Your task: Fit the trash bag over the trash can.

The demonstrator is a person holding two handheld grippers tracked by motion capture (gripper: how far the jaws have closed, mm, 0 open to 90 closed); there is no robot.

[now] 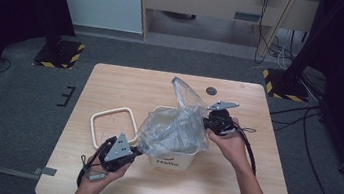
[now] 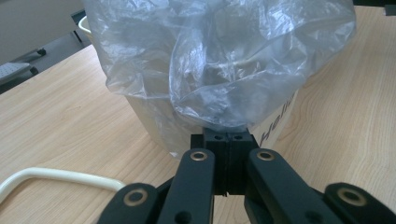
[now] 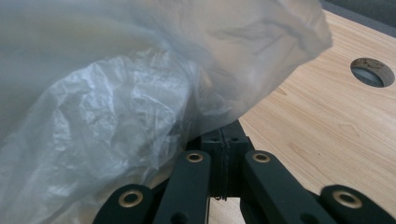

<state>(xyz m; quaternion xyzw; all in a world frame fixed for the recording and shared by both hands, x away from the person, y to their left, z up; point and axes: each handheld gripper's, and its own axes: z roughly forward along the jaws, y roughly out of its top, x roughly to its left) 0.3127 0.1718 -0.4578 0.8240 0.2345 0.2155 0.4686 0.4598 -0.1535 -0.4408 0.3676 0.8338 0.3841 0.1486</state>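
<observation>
A clear plastic bag (image 1: pixel 175 122) billows over a small white bin (image 1: pixel 175 159) marked "Hello" at the table's middle. My left gripper (image 1: pixel 137 149) sits at the bin's front left, jaws shut on the bag's lower edge (image 2: pixel 219 122). My right gripper (image 1: pixel 206 121) is at the bin's right rear, also shut on the bag's film (image 3: pixel 205 116). In the left gripper view the bin's wall (image 2: pixel 280 122) stands just behind the closed jaws (image 2: pixel 228 138). In the right gripper view the bag (image 3: pixel 107 112) spreads across the left and the closed gripper (image 3: pixel 224 140) pinches its edge.
A white rounded-square ring (image 1: pixel 111 125) lies flat left of the bin, its rim (image 2: pixel 56 176) also in the left gripper view. A round hole (image 1: pixel 211 90) pierces the wooden table (image 1: pixel 126 86) near the far edge, also seen as the hole (image 3: pixel 372 71). Black stands flank the table.
</observation>
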